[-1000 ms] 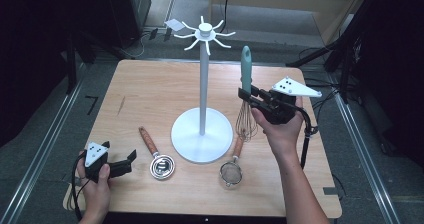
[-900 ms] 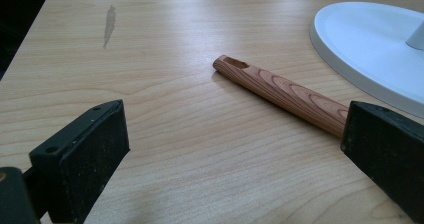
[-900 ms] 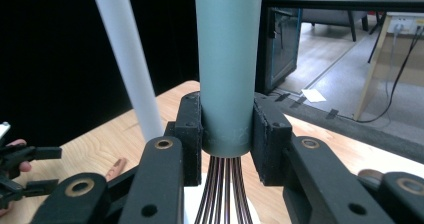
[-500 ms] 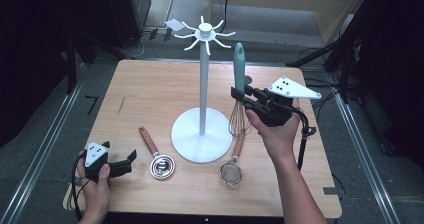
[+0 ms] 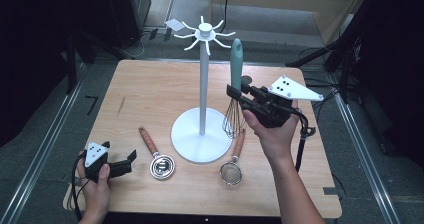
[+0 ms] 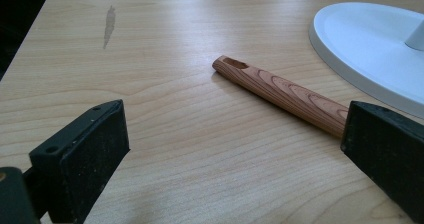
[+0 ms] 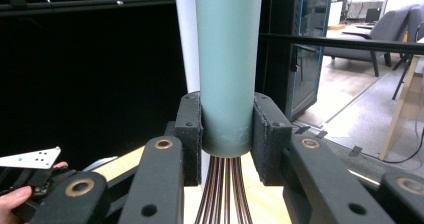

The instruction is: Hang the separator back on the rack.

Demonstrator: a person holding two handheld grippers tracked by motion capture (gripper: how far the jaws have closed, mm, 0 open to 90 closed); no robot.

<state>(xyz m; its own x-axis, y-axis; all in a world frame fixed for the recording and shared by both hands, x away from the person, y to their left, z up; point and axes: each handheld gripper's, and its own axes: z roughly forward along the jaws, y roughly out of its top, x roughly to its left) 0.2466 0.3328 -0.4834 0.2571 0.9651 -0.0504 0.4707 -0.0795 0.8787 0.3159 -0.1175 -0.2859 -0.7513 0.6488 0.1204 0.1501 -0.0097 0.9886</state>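
A whisk with a teal handle (image 5: 236, 61) and copper wires (image 5: 233, 122) hangs upright just above the table, right of the white hook stand (image 5: 202, 91). My right gripper (image 5: 234, 94) is shut on the handle's lower end. In the right gripper view both pads clamp the teal handle (image 7: 227, 69), the wires (image 7: 220, 196) fan out below, and the stand's pole (image 7: 187, 34) rises close behind. My left gripper (image 5: 130, 160) rests at the table's front left, open. Its jaws (image 6: 232, 134) stand wide with bare wood between them, short of a wooden handle (image 6: 280, 91).
A small metal measuring cup with a wooden handle (image 5: 156, 156) lies left of the stand's round base (image 5: 187, 144). A small strainer with a wooden handle (image 5: 232, 166) lies at the base's right. The stand's hooks (image 5: 204, 34) spread out at the top.
My right hand has carried the whisk left toward the stand's pole and a little upward. The left hand and its gripper have stayed put.
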